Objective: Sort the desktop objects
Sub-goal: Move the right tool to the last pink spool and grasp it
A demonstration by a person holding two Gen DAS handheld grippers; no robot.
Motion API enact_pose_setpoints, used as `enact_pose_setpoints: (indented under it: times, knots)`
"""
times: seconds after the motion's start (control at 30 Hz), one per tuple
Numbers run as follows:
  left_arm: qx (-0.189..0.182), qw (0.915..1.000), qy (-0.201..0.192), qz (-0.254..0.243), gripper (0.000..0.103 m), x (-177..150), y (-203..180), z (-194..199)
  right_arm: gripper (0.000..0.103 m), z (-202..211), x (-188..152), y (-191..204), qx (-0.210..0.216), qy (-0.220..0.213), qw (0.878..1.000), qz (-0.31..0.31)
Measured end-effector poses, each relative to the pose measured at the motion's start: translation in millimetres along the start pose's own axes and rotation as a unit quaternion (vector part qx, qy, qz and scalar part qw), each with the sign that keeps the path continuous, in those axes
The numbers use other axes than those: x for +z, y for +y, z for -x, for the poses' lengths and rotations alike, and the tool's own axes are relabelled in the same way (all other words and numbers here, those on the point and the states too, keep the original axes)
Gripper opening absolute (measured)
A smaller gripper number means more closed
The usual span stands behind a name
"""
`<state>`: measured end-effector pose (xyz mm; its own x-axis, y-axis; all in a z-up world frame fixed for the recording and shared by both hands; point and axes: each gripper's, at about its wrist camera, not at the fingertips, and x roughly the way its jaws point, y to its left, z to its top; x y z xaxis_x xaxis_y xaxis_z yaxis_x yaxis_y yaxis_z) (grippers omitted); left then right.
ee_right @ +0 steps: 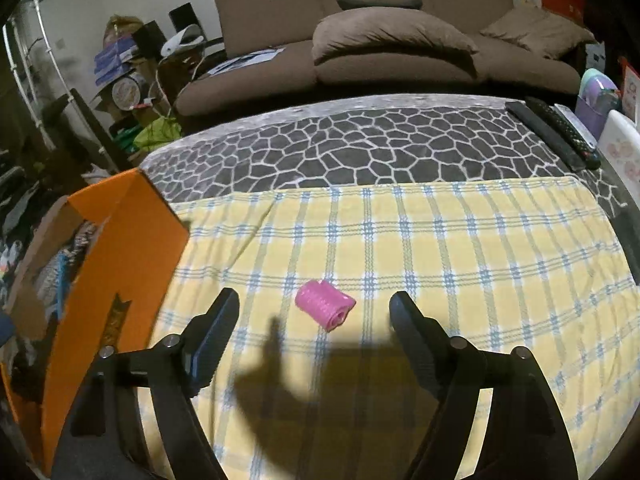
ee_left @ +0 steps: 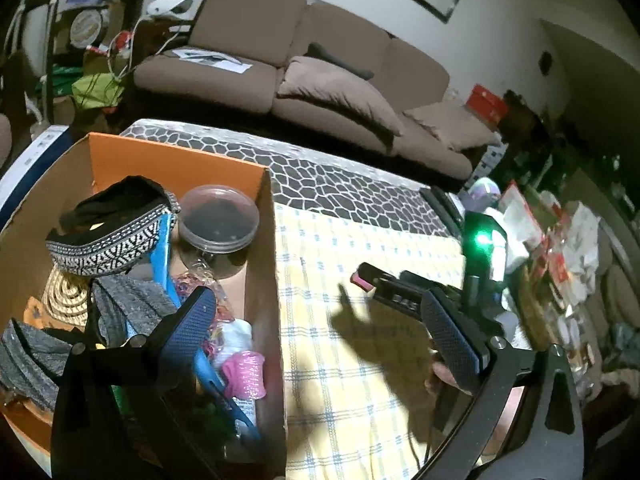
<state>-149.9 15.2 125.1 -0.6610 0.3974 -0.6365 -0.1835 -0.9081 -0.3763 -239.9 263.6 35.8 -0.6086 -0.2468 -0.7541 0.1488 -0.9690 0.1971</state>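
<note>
Small pink ribbed roll (ee_right: 325, 305) flat on checked cloth (ee_right: 480, 260)

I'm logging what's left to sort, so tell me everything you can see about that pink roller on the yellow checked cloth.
The pink roller is a short, hollow cylinder with a finely ridged or meshed surface that looks like plastic. It lies on its side on the yellow checked cloth, its open end turned toward the camera and to the right. It rests alone; only the cloth touches it. It sits ahead of the right tool, whose jaws stand open and clear of it.
</note>
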Motion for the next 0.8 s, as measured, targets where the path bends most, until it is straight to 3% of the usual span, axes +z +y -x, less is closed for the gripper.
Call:
enact_pose_setpoints:
  times: [0.23,0.5,0.8]
  knots:
    - [0.009,0.9998,0.007,-0.016,0.103,-1,-4,-3,0.066,-24,-3,-1,-0.022,0.014,1.0,0.01]
    - [0.014,0.9997,0.011,-0.019,0.103,-3,-4,-5,0.039,-38,-7,13,-0.039,0.026,0.998,0.043]
    - [0.017,0.9995,0.016,-0.023,0.103,-4,-3,-7,0.038,-34,-6,16,-0.033,0.024,0.998,0.048]
